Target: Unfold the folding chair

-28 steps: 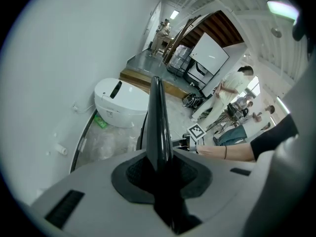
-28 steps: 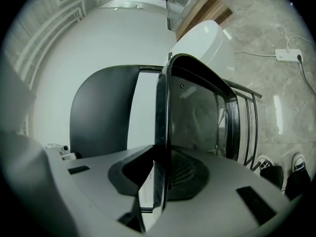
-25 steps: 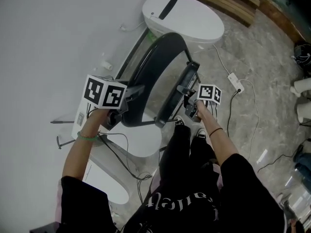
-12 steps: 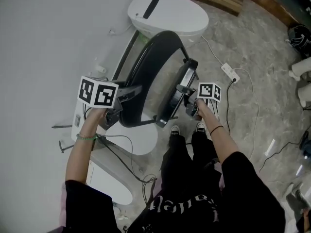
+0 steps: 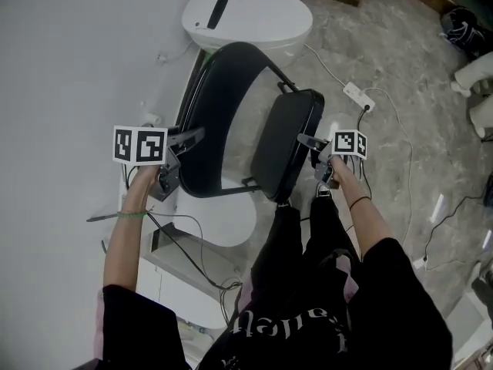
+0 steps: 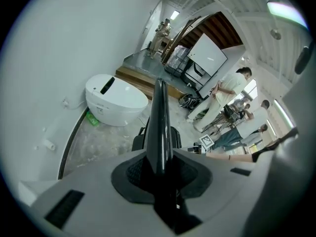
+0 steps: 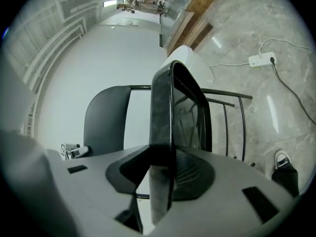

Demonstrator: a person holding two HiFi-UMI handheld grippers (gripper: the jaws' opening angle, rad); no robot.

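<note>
A black folding chair stands against the white wall, its backrest (image 5: 223, 122) and seat (image 5: 289, 141) spread apart in a V. My left gripper (image 5: 187, 139) is shut on the backrest's edge (image 6: 159, 117), which fills the gap between the jaws; these jaws have just been closing a little on it. My right gripper (image 5: 310, 142) holds the front edge of the seat (image 7: 173, 107) between its jaws, which have just been opening somewhat with the seat edge still filling the gap. In the right gripper view the backrest (image 7: 103, 117) and the left gripper show beyond the seat.
A white oval appliance (image 5: 246, 14) stands just behind the chair by the wall. A power strip (image 5: 358, 95) and its cables lie on the marble floor at the right. The person's legs (image 5: 300, 237) are directly below the seat. Other people (image 6: 232, 90) stand far off.
The seat has swung rightward away from the backrest, widening the gap between them. My right gripper moved right with it. My left gripper shifted slightly, still on the backrest.
</note>
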